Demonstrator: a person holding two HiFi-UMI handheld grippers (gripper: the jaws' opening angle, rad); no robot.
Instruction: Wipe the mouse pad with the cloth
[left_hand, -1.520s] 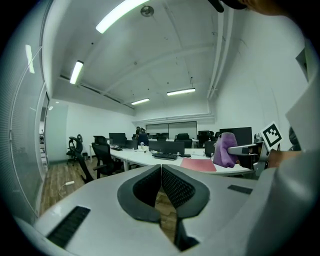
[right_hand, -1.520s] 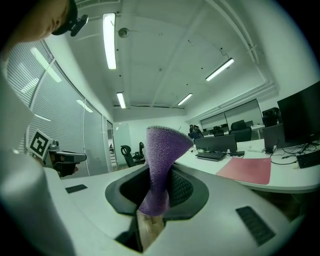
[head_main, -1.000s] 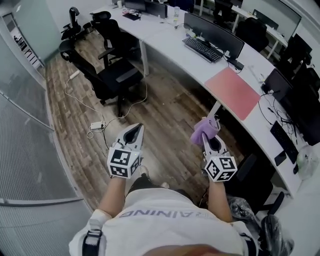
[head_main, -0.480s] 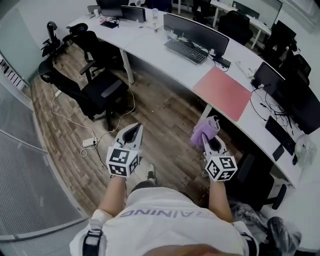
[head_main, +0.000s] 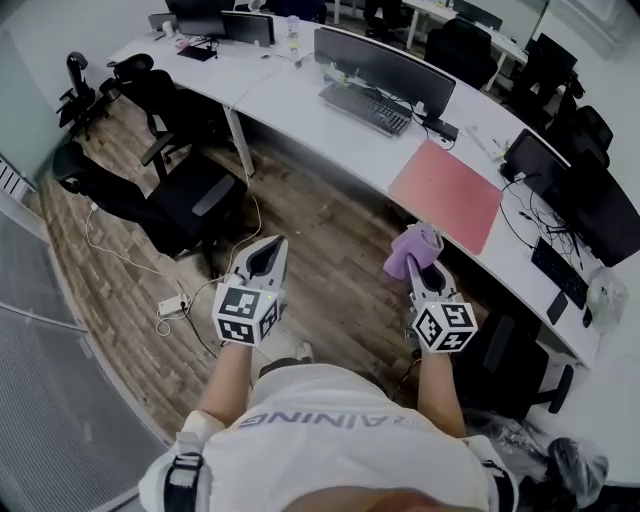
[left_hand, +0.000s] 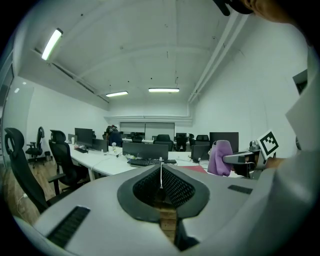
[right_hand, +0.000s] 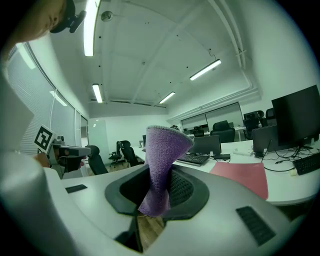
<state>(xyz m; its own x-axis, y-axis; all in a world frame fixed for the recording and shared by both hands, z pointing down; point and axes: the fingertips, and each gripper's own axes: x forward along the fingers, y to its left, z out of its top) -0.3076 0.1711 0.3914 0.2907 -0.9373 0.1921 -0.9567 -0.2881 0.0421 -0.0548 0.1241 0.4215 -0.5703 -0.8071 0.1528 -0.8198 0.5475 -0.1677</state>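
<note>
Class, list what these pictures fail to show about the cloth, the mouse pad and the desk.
- Purple cloth: its lower end is hidden between the right gripper's shut jaws, right gripper view.
- Red mouse pad: any dirt is too small to see in the head view; the gripper's body covers its near corner in the right gripper view.
- Small items at the far end of the desk: too small to name, head view.

Office: desks (head_main: 300, 95), monitors (head_main: 385, 68), chairs (head_main: 190, 195)
</note>
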